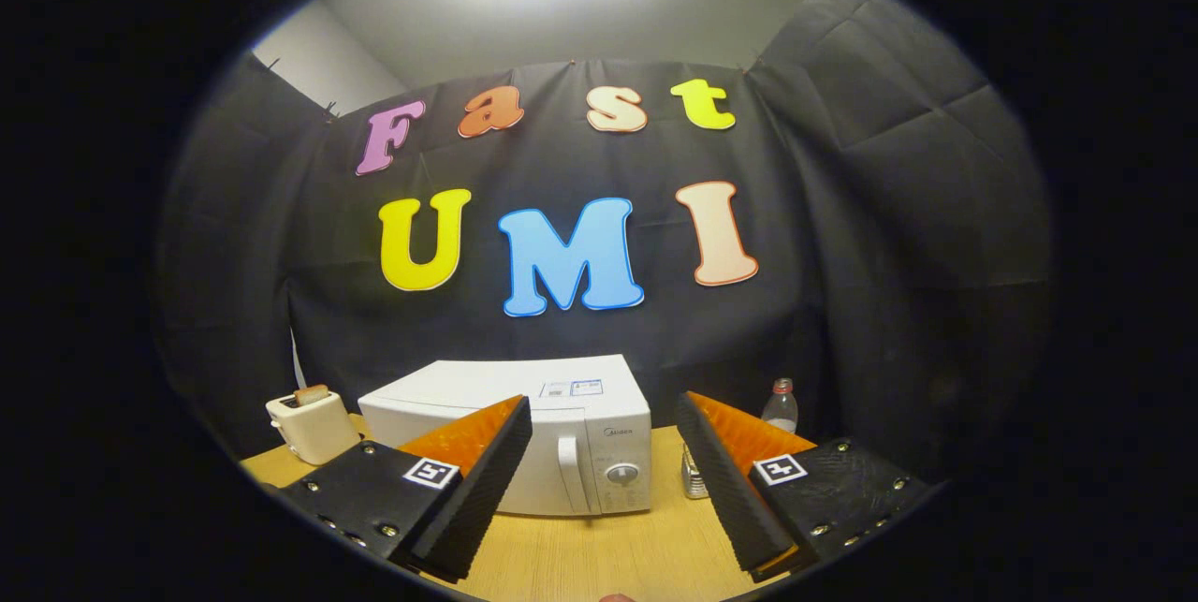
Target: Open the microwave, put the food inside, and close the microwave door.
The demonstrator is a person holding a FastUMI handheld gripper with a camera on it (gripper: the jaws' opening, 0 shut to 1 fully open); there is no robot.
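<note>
The microwave (524,433) stood closed on the table (599,555); the tool (604,415) was held wide open and empty before it, a toaster (309,424) left of it.

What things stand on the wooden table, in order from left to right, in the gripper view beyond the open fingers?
Toaster → microwave, door shut → small metal item → plastic bottle. The gripper is open, holding nothing.

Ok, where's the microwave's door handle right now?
In the gripper view, the handle stands upright on the shut microwave, just left of its dial, beyond the open gripper and between its fingers.
</note>
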